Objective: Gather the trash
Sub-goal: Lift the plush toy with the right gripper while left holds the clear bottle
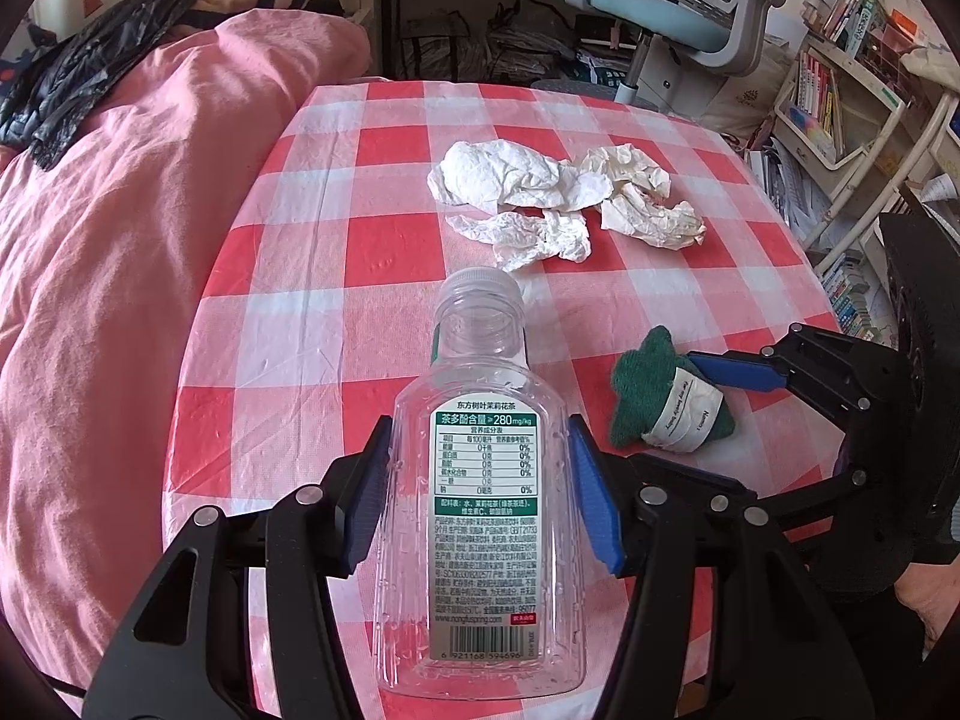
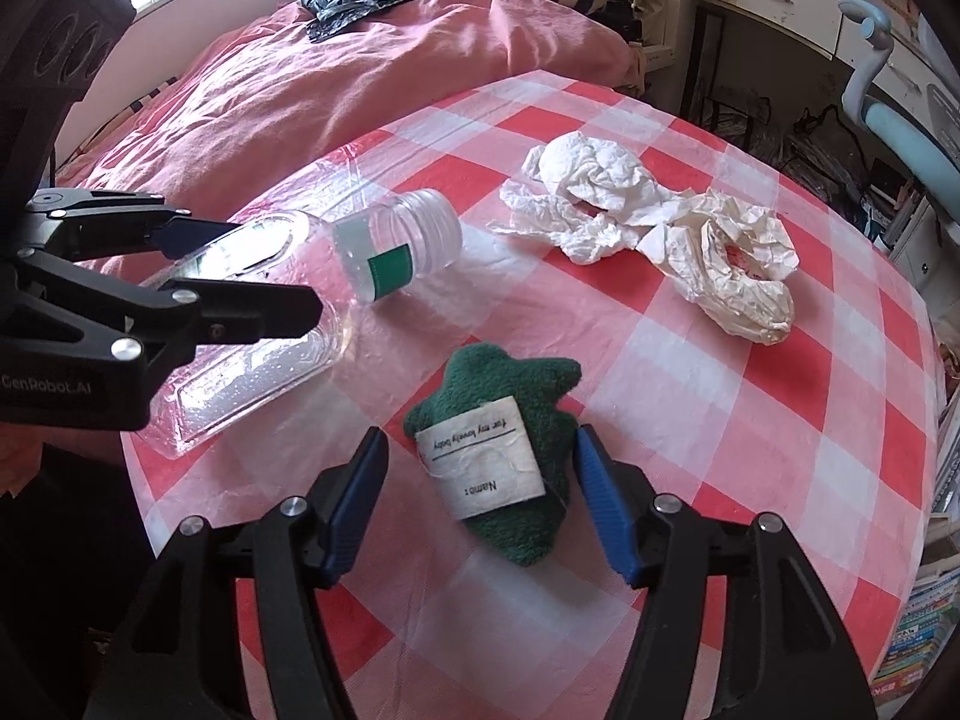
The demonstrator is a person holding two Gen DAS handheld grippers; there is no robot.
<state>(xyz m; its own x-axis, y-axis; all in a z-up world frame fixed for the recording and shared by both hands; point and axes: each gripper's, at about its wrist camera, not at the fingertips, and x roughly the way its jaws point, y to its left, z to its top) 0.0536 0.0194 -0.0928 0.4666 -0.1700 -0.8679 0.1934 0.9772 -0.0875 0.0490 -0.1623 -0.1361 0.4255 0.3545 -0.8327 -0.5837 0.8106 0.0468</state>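
Observation:
An empty clear plastic bottle [image 1: 480, 480] with a green and white label lies on the red and white checked tablecloth [image 1: 372, 252]. My left gripper [image 1: 480, 480] is open, its blue pads on either side of the bottle body, touching or nearly so. The bottle also shows in the right wrist view [image 2: 270, 312]. My right gripper [image 2: 480, 492] is open around a green cloth item [image 2: 498, 450] with a white name tag; it also shows in the left wrist view [image 1: 666, 402]. Crumpled white paper tissues [image 1: 570, 198] lie farther back on the table [image 2: 654, 228].
A pink duvet [image 1: 120, 252] on a bed lies left of the table, with a black plastic bag [image 1: 78, 72] on it. A blue office chair [image 1: 678, 18] and bookshelves [image 1: 840, 90] stand behind and right.

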